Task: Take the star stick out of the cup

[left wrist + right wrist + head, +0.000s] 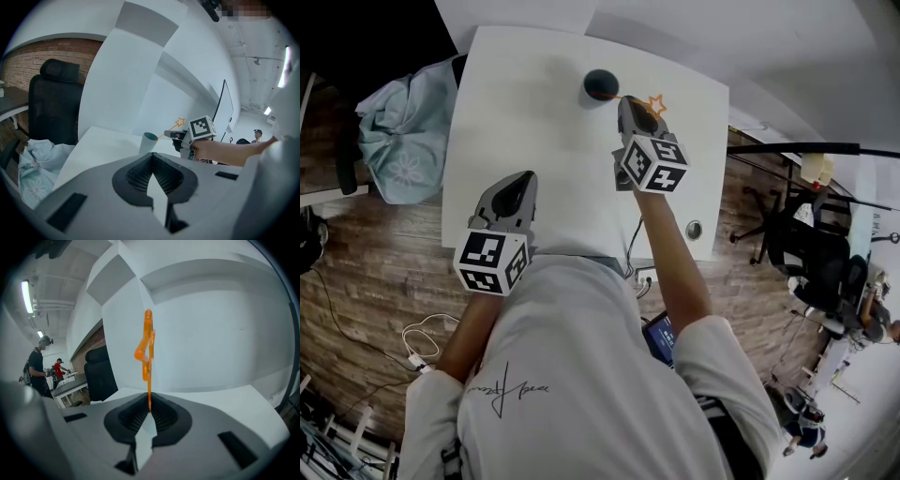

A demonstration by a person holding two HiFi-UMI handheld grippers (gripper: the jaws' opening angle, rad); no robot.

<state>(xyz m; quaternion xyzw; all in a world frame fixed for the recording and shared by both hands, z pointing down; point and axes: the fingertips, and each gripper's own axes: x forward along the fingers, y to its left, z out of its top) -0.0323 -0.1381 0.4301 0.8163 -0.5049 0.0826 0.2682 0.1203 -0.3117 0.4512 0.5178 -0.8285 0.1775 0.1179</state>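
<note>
With the right tongs (630,102) clenched on the thin star stick (655,105), whose tail seems to lie at the rim of the cup (601,84) on the counter (534,112), a sideways pull could topple the cup, since the left tongs (521,178), closed and empty, hang well apart.

Head and left gripper views share the cup (601,84).

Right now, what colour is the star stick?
Orange. The star stick shows best in the right gripper view, against the white wall.
</note>
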